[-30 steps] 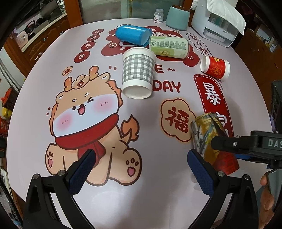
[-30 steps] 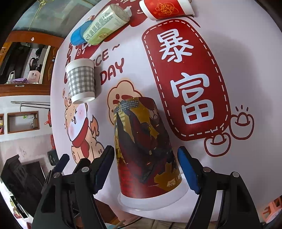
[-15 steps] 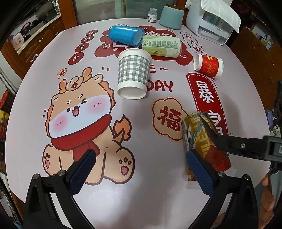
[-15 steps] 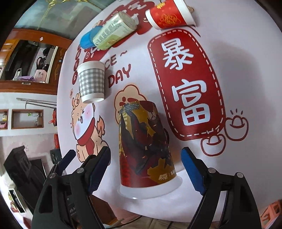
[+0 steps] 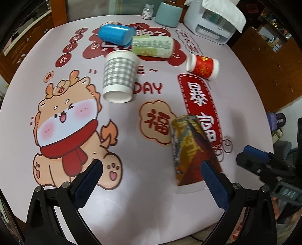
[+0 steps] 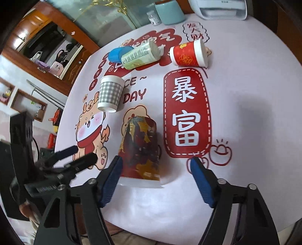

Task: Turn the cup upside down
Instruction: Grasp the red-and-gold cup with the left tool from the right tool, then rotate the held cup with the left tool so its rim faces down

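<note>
A tall red and gold printed cup [image 5: 190,150] stands upside down, rim on the table, near the front edge; it also shows in the right wrist view [image 6: 140,148]. My right gripper [image 6: 156,182] is open and empty, drawn back just in front of that cup, with the cup nearer its left finger. My left gripper [image 5: 151,184] is open and empty above the table's front, the cup just beyond its right finger [image 5: 215,186]. A grey checked cup [image 5: 119,75] stands upside down further back. A red and white cup [image 5: 203,66] lies on its side at the right.
A blue cup [image 5: 115,35] and a pale green cup [image 5: 152,46] lie on their sides at the back. A teal container [image 5: 167,13], a small bottle [image 5: 147,11] and a white appliance [image 5: 213,20] stand at the far edge. The round table [image 5: 132,197] has a cartoon cloth.
My right gripper has backed away from the red and gold cup and swung upright, leaving the cup standing upside down. The left gripper has drifted slightly.
</note>
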`<state>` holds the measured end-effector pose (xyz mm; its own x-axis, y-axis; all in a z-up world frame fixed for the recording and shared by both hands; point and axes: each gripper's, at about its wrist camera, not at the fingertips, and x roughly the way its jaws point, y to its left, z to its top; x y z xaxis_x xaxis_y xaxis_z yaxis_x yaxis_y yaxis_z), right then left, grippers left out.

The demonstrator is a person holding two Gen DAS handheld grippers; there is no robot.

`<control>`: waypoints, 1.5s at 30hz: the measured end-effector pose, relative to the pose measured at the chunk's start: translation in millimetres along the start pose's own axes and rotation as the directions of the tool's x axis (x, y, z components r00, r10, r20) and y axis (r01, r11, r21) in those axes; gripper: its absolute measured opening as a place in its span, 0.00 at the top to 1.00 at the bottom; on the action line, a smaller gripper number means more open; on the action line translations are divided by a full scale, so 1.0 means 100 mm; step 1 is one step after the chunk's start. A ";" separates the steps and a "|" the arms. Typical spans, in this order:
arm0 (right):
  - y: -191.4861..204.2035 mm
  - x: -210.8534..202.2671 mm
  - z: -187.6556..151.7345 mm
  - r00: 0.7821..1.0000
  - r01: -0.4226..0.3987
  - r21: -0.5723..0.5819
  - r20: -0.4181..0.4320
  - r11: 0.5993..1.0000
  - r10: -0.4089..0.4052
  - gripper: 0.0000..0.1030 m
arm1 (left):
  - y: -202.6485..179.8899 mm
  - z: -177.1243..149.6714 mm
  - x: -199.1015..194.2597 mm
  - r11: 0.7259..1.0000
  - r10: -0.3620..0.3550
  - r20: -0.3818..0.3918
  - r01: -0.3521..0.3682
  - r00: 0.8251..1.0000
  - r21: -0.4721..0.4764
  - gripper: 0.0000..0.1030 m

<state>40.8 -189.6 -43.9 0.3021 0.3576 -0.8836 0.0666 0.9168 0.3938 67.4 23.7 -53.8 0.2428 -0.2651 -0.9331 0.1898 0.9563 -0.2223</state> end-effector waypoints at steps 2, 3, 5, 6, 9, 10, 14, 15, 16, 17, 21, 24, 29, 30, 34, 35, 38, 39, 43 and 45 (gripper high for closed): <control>-0.03 -0.04 -0.07 1.000 0.011 -0.020 0.017 1.000 -0.011 0.36 | -0.05 0.02 0.01 1.000 -0.027 -0.022 0.027 0.999 0.002 0.01; -0.04 -0.05 -0.11 1.000 0.014 -0.029 0.024 0.999 -0.013 0.37 | -0.07 0.04 0.03 0.999 -0.044 -0.039 0.044 0.998 0.000 0.01; -0.07 -0.05 -0.16 1.000 0.018 -0.033 0.026 0.999 -0.018 0.42 | -0.10 0.09 0.08 0.997 -0.077 -0.080 0.077 0.994 -0.003 0.01; -0.08 -0.04 -0.18 1.000 0.016 -0.030 0.024 0.999 -0.016 0.43 | -0.12 0.11 0.11 0.996 -0.092 -0.102 0.092 0.991 -0.007 0.01; -0.15 -0.01 -0.25 1.000 0.010 -0.019 0.021 1.000 -0.009 0.48 | -0.17 0.16 0.22 0.993 -0.122 -0.163 0.120 0.979 -0.023 0.01; -0.16 0.01 -0.26 1.000 0.011 -0.016 0.022 1.000 -0.010 0.48 | -0.18 0.18 0.26 0.992 -0.127 -0.178 0.124 0.976 -0.028 0.01; -0.24 0.05 -0.31 1.000 0.009 -0.011 0.029 1.000 -0.009 0.48 | -0.25 0.26 0.41 0.988 -0.153 -0.237 0.145 0.959 -0.052 0.01; -0.26 0.06 -0.32 1.000 0.008 -0.008 0.029 1.000 -0.008 0.48 | -0.27 0.27 0.46 0.986 -0.163 -0.260 0.151 0.952 -0.064 0.01; -0.29 0.07 -0.32 1.000 0.008 -0.004 0.028 1.000 -0.008 0.48 | -0.27 0.28 0.49 0.985 -0.170 -0.274 0.155 0.947 -0.074 0.01; -0.31 0.09 -0.31 1.000 0.006 0.001 0.027 1.000 -0.006 0.48 | -0.28 0.29 0.54 0.984 -0.173 -0.290 0.155 0.941 -0.084 0.01; -0.43 0.17 -0.30 1.000 -0.009 0.026 0.019 1.000 0.008 0.48 | -0.33 0.33 0.70 0.984 -0.170 -0.325 0.144 0.930 -0.105 0.01; -0.50 0.24 -0.28 1.000 -0.019 0.039 0.010 0.999 0.018 0.48 | -0.38 0.37 0.81 0.983 -0.174 -0.352 0.139 0.920 -0.122 0.01; -0.59 0.36 -0.28 0.999 -0.034 0.054 -0.009 0.998 0.035 0.48 | -0.48 0.39 0.99 0.985 -0.160 -0.410 0.118 0.898 -0.125 0.03; -0.61 0.39 -0.28 0.999 -0.036 0.055 -0.011 0.998 0.036 0.48 | -0.49 0.40 1.01 0.986 -0.153 -0.419 0.112 0.895 -0.121 0.05; -0.65 0.45 -0.29 0.999 -0.045 0.067 -0.022 0.997 0.047 0.48 | -0.56 0.42 1.11 0.990 -0.128 -0.459 0.089 0.879 -0.106 0.11; -0.67 0.47 -0.29 0.998 -0.048 0.072 -0.024 0.996 0.049 0.48 | -0.57 0.43 1.12 0.991 -0.126 -0.464 0.087 0.877 -0.105 0.13; -0.69 0.51 -0.29 0.998 -0.055 0.077 -0.030 0.996 0.057 0.48 | -0.58 0.44 1.14 0.990 -0.131 -0.479 0.090 0.868 -0.107 0.20; -0.70 0.52 -0.29 0.998 -0.056 0.078 -0.032 0.995 0.059 0.48 | -0.58 0.45 1.14 0.990 -0.134 -0.484 0.092 0.865 -0.110 0.25; -0.69 0.58 -0.29 0.997 -0.066 0.079 -0.039 0.995 0.070 0.48 | -0.56 0.45 1.16 0.987 -0.151 -0.505 0.102 0.850 -0.124 0.30; -0.68 0.58 -0.29 0.997 -0.069 0.074 -0.037 0.995 0.072 0.48 | -0.56 0.46 1.16 0.987 -0.151 -0.504 0.103 0.850 -0.121 0.30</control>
<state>26.0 -226.1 -129.3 0.2708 0.4288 -0.8619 0.1161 0.8742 0.4714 128.4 -66.5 -136.4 -0.3016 -0.3078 -0.9024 0.0972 0.9316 -0.3503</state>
